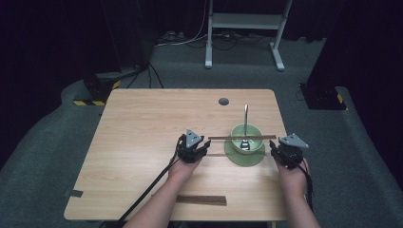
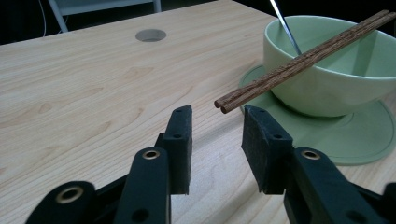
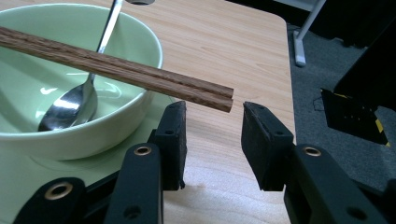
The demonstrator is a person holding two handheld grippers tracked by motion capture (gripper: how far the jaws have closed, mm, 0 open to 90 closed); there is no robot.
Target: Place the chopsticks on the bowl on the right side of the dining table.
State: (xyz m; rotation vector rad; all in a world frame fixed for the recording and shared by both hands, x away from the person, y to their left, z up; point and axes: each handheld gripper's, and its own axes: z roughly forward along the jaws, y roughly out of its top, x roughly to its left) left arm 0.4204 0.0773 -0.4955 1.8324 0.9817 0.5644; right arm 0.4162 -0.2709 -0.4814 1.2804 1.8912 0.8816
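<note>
Now chopsticks [image 1: 242, 137] lie across the bowl [image 1: 246, 138] rim, spoon [image 1: 245, 124] inside it. Left gripper [image 1: 202, 144] and right gripper [image 1: 274, 150] flank the bowl, both released, jaws just off the stick ends. Placing looks done; withdrawal remains. A second pair [image 1: 201, 200] lies near the bowl.

Left gripper view: bowl [image 2: 327, 79] cut by right edge; spoon [image 2: 286, 25] handle runs off the top, its bowl hidden behind the rim. Right gripper view: chopsticks [image 3: 116, 67] leave at left edge; saucer [image 3: 28, 186] mostly under bowl.
</note>
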